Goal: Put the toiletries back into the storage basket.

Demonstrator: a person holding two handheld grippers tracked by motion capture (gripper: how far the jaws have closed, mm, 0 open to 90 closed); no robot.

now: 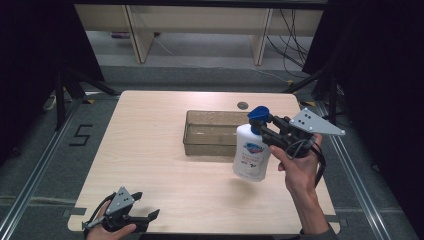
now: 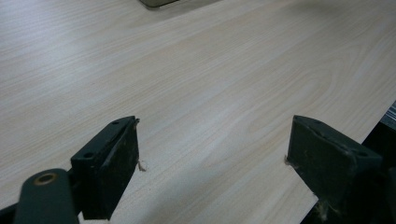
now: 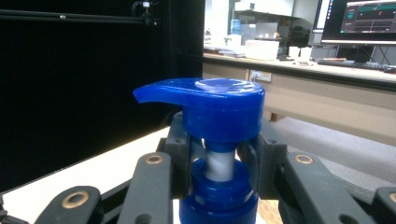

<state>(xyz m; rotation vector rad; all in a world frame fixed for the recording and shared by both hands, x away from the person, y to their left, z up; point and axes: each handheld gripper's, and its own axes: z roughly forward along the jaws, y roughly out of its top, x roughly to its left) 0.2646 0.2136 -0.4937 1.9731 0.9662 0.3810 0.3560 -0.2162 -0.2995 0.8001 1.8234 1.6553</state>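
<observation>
The right gripper (image 1: 266, 131) was clamped on the neck under the blue pump (image 3: 205, 100) of a white soap bottle (image 1: 251, 156), holding it off the table (image 1: 150, 150) just beside the clear tray (image 1: 212, 134), whose contents I cannot tell, while the left gripper (image 1: 142, 212) rested wide open, holding nothing

A: What colours does the white plastic pump bottle (image 1: 251, 156) carry?

B: White body, a blue and red label, and a deep blue pump head (image 3: 205, 108) over a white stem and blue collar.

A: And around it?

B: A translucent smoky-brown rectangular plastic tray (image 1: 196, 146) on the pale wood-grain table (image 1: 150, 150). The black right gripper (image 1: 264, 128) bears a grey plate; the black left gripper (image 1: 145, 216) too.
</observation>
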